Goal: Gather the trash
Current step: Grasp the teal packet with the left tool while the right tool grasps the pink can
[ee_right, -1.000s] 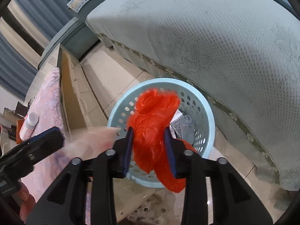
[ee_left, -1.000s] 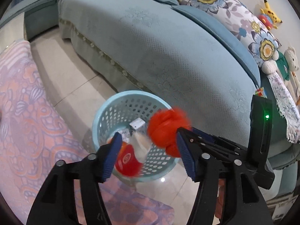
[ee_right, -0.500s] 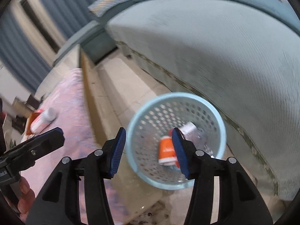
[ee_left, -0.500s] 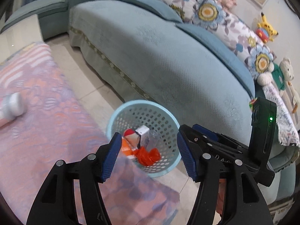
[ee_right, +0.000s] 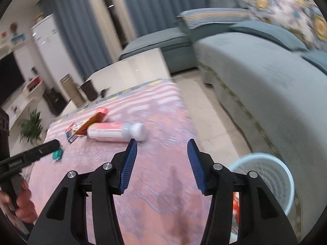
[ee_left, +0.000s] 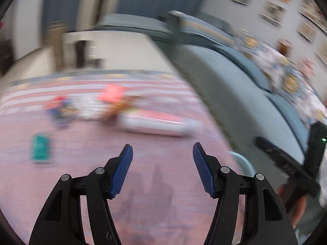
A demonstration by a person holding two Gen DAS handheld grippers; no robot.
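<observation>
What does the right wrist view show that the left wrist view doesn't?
Only the right wrist view shows the basket open side with red trash inside, a potted plant and the left gripper. Only the left wrist view shows wall pictures and the right gripper. Both show the bottle lying on the pink cloth, a teal packet, wrappers and the sofa.

I see a blue-grey sofa [ee_right: 265, 77] with floral cushions [ee_right: 290, 6] on the right. Blue curtains [ee_right: 155, 6] hang behind it; a potted plant [ee_right: 30, 126] stands far left. Pale tiled floor [ee_right: 214, 110] between.
</observation>
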